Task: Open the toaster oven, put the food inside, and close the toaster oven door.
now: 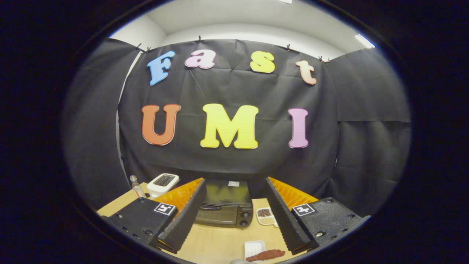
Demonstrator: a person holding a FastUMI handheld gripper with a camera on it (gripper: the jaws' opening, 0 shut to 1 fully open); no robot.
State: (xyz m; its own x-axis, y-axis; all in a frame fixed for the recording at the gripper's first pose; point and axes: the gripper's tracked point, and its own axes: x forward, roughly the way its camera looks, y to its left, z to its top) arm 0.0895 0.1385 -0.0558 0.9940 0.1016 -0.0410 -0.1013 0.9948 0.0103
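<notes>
Toaster oven [224, 203]: dark box on the table [216, 242]; stands beyond the fingers, framed in the gap between them; door shut, its handle [210, 208] a horizontal bar across the upper front; knobs stacked at its right side.
Food [265, 255]: reddish-brown strip lying beside a small white tray [254, 248]; close below the gripper, nearer the right finger; long axis roughly crosswise to the fingers.
Gripper [234, 216]: fingers spread wide, holding nothing; raised above the table, aimed level at the oven.
Key relation: door handle lies straight ahead and slightly left of the midline; its bar runs across the fingers' line, so a forward and downward reach seems called for.
Step judged: door not yet opened; food still outside.
Other items: white toaster [163, 183] and small clear bottle [136, 187] left of the oven; divided dish of grains [266, 216] to its right.
</notes>
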